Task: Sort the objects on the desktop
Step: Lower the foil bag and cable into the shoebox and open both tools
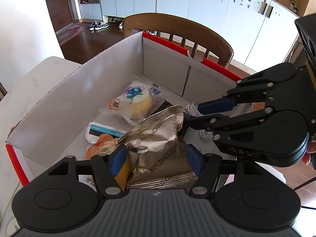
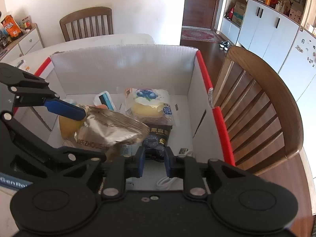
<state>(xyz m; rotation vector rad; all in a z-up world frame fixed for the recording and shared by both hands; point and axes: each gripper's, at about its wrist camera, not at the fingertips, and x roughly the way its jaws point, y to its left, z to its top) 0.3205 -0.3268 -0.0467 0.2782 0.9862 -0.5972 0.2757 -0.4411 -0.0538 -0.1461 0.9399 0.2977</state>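
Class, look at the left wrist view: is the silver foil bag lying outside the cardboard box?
No, the silver foil bag sits inside the cardboard box, on other packets.

Wooden chairs (image 2: 256, 106), white cabinets (image 1: 177, 2) (handles black), dark floor (image 1: 86, 39).

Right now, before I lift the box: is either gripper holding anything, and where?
Left gripper: silver bag between open jaws, not clamped. Right gripper at dark packet's edge: cannot tell.

One white cardboard box (image 1: 59, 106) with red edges holds one silver foil pouch (image 1: 158, 138), one blueberry cake packet (image 1: 136, 100), one black snack packet (image 2: 158, 136), one orange packet (image 1: 98, 148), one white-and-teal pack (image 1: 102, 132) and one white USB cable (image 1: 192, 106); two wooden chairs (image 2: 262, 106) stand by the bench
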